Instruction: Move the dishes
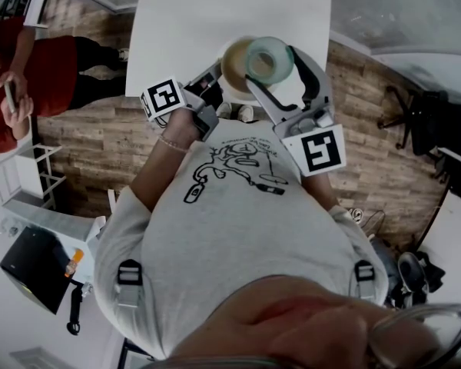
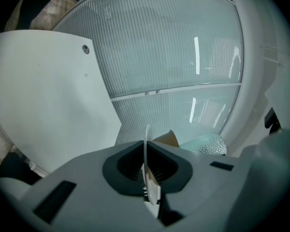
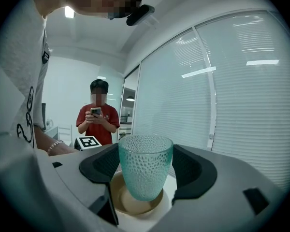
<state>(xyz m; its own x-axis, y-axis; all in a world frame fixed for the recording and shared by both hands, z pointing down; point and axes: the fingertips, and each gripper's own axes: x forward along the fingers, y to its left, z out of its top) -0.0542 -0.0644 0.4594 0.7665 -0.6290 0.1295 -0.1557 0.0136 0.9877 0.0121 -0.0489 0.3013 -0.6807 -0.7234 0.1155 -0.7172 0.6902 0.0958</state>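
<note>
Item 1: cream bowl (image 2: 147,141), white rim pinched edge-on between the closed jaws of the left hand-held gripper (image 2: 147,167), over the near edge of the white bench (image 1: 215,14).
Item 2: teal dimpled glass (image 3: 145,170), upright, clamped by the right hand-held gripper (image 3: 146,164), base over the bowl's hollow.

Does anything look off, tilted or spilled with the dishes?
Nothing stands out. The teal dimpled glass tumbler stands upright in the right claw over the beige bowl, whose white rim the left claw pinches; no spill or damage shows.
</note>
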